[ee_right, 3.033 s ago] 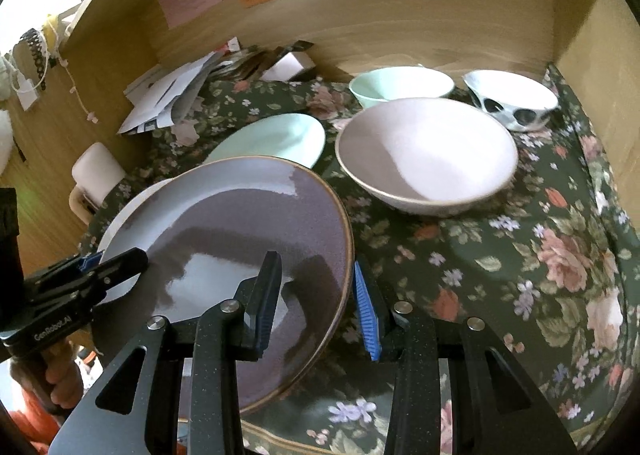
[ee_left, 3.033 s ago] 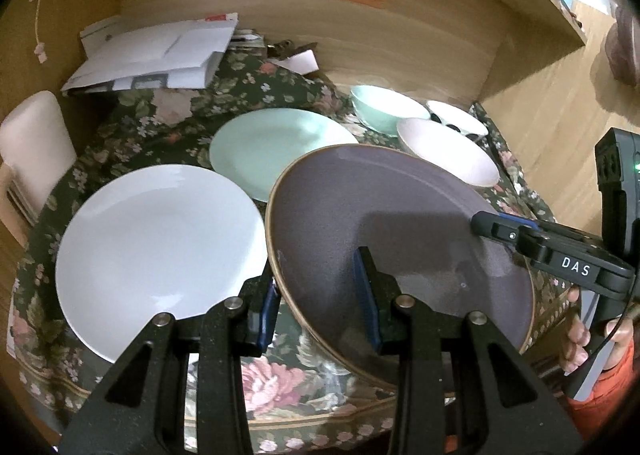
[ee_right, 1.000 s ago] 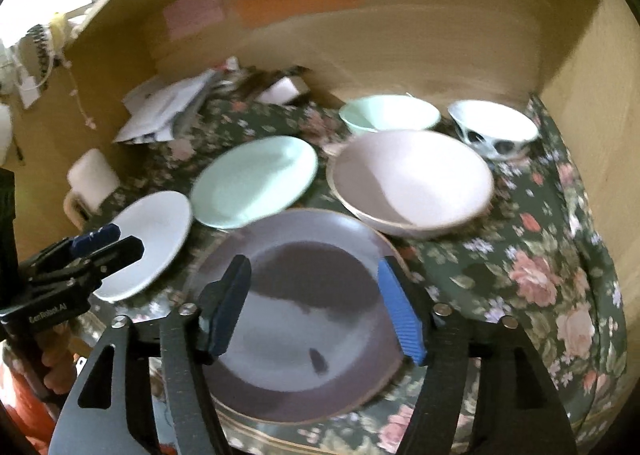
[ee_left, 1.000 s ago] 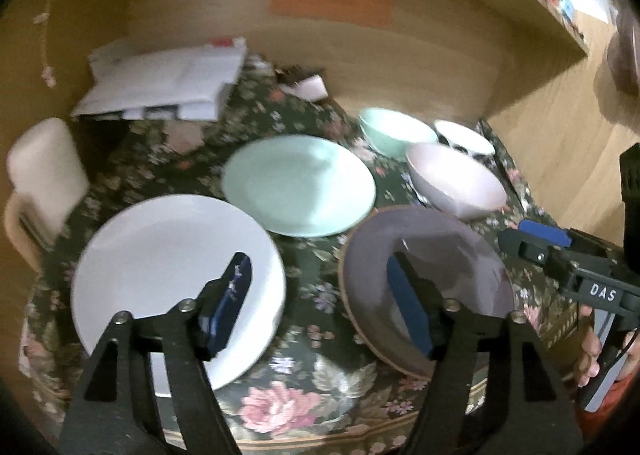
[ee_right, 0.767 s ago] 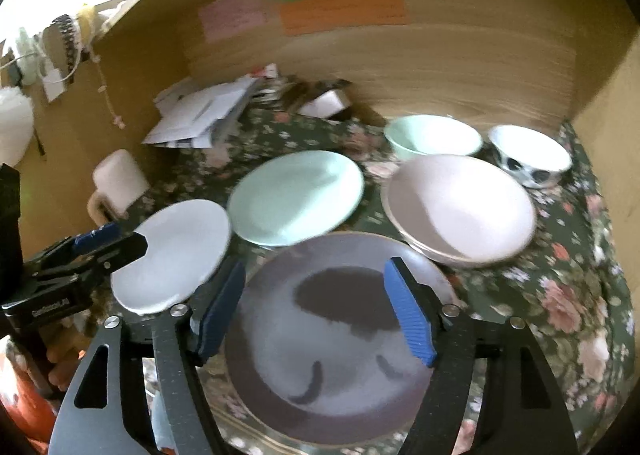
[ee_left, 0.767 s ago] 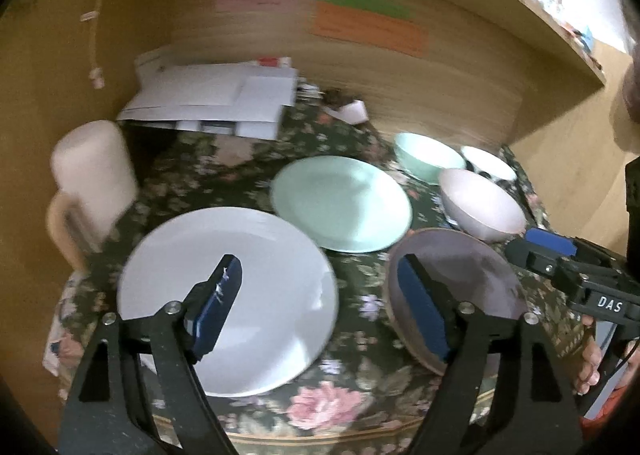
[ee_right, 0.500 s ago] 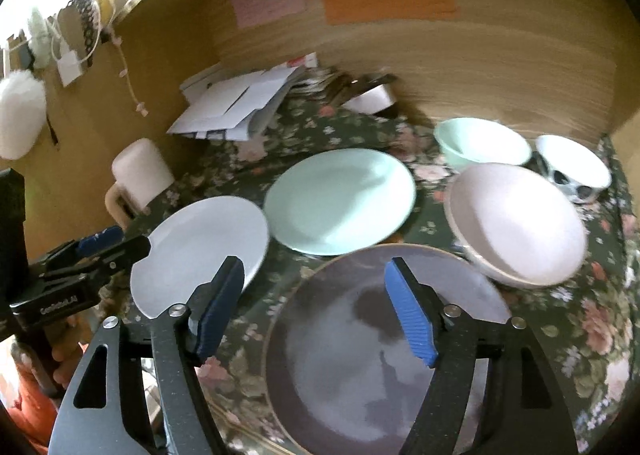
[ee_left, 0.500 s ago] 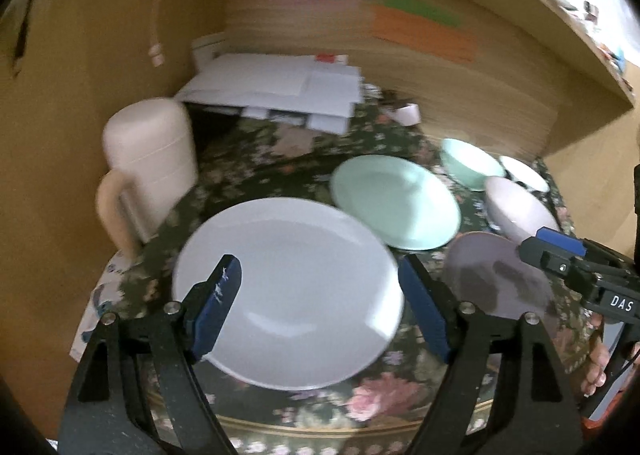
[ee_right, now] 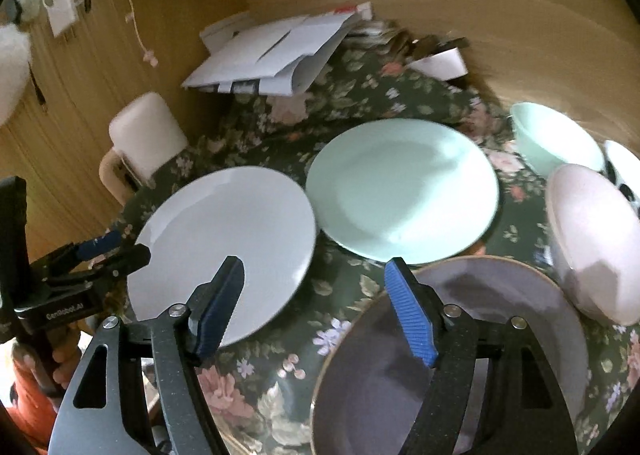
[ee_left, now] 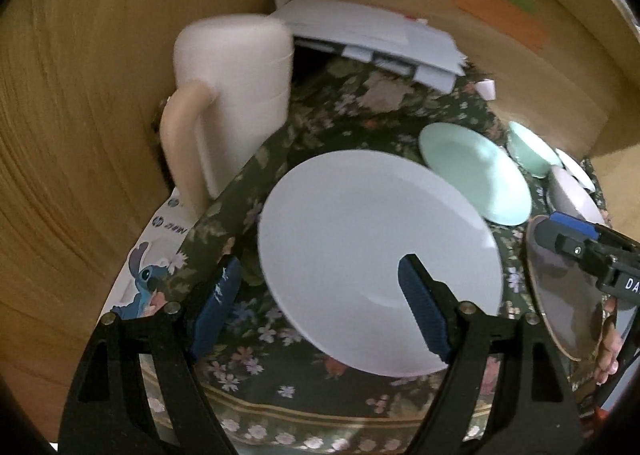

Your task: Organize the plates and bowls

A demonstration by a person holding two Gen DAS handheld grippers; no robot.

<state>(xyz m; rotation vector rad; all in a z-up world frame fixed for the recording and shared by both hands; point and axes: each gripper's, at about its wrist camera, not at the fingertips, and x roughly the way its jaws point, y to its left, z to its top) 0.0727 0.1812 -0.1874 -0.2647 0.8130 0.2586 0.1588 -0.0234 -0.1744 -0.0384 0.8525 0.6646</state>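
Note:
A white plate [ee_left: 376,255] lies on the floral cloth, filling the middle of the left wrist view. My left gripper [ee_left: 320,303] is open over its near left rim, one pad above the cloth and one above the plate, touching nothing. My right gripper [ee_right: 316,307] is open and empty above the cloth between the white plate [ee_right: 228,247] and the purple-grey plate [ee_right: 460,355]. Behind them lie a mint plate [ee_right: 404,187], a pink bowl [ee_right: 592,239], a mint bowl [ee_right: 556,139] and a patterned white bowl [ee_right: 624,163].
A cream mug [ee_left: 232,95] stands at the left, close to the wooden side wall. A pile of white papers [ee_left: 372,39] lies at the back. A printed box [ee_left: 152,267] pokes out under the cloth's left edge. The cloth's front hem [ee_left: 320,415] is just below my fingers.
Both grippers let go of the purple-grey plate, which now lies on the cloth. They opened wider and swung left, so the white plate sits before the left gripper.

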